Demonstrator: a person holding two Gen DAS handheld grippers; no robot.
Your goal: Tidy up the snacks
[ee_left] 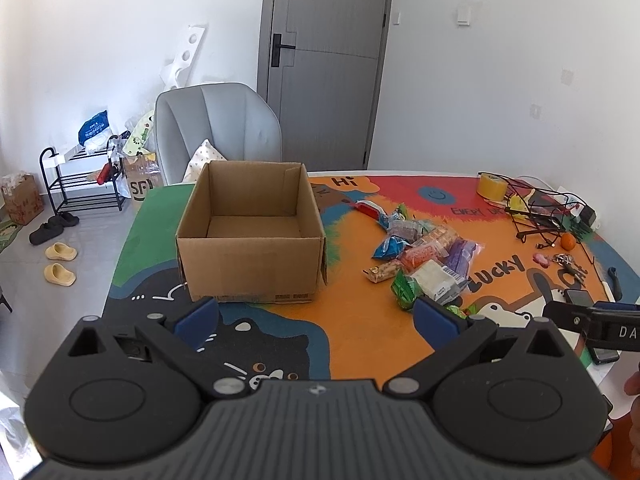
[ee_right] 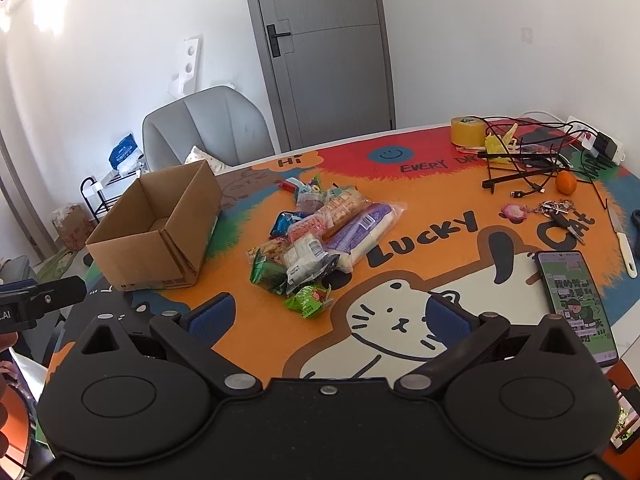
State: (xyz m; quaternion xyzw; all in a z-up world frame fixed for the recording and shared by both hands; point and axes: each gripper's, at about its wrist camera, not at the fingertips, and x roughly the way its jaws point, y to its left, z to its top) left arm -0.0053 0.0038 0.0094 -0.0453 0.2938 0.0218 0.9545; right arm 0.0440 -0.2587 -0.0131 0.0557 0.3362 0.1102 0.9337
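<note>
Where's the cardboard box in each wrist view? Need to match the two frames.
Left wrist: cardboard box sits centre-left, open side up, straight ahead of the left hand-held gripper, with the snack pile to its right.
Right wrist: the box is at the left, seen corner-on, left of the pile.
Shared landmark: the grey chair behind the table.

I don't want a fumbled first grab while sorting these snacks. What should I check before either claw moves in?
1. Cardboard box open and empty: ok.
2. Left claw open, holding nothing: ok.
3. Right claw open, holding nothing: ok.
4. Snack pile in reach beside the box: ok.
5. Snacks separated for a clean single pick: not ok, the packets overlap.
6. Phone clear of the right claw's path: cannot tell, it lies close on the right.
</note>
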